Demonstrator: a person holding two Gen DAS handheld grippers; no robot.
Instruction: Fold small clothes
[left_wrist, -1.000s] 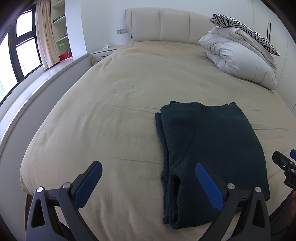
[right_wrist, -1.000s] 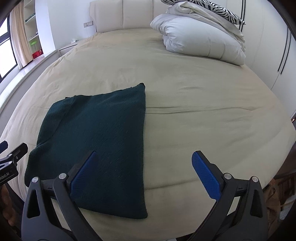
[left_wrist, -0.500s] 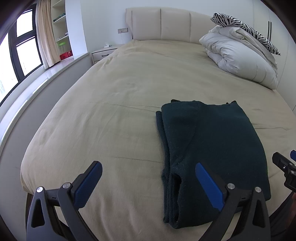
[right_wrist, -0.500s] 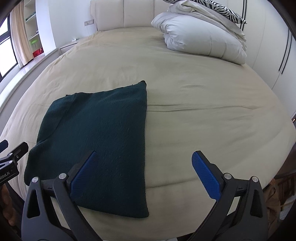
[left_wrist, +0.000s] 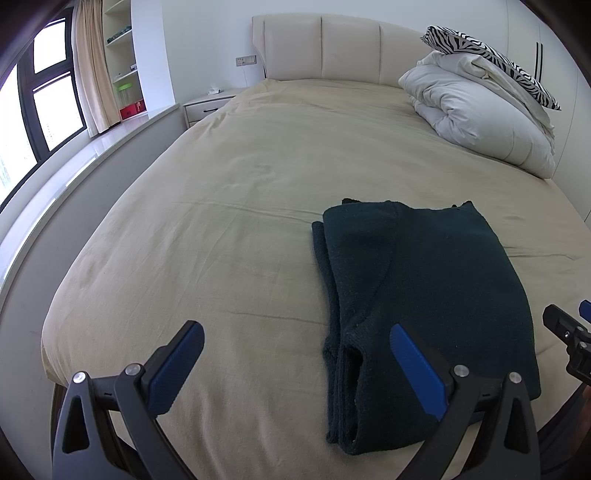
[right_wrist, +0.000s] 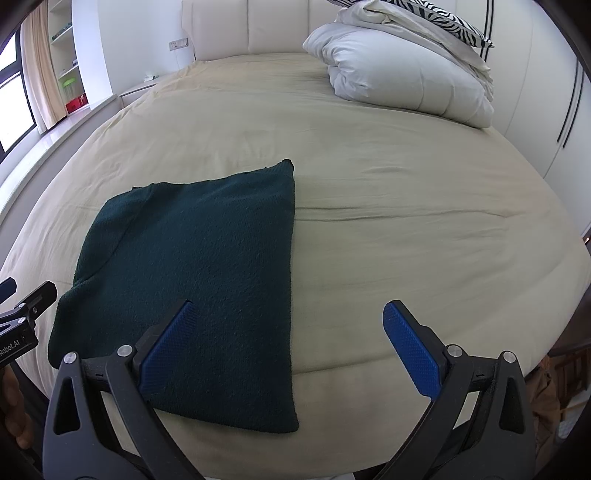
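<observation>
A dark green knit garment lies folded flat in a rectangle near the foot of the beige bed; it also shows in the right wrist view. My left gripper is open and empty, held above the bed edge with its right finger over the garment's near left corner. My right gripper is open and empty, its left finger over the garment's near part. Each gripper's tip shows at the edge of the other's view.
A folded white duvet with a zebra-print pillow sits at the head right. A padded headboard, a nightstand, a window ledge and shelves stand at the left. White wardrobe doors run along the right.
</observation>
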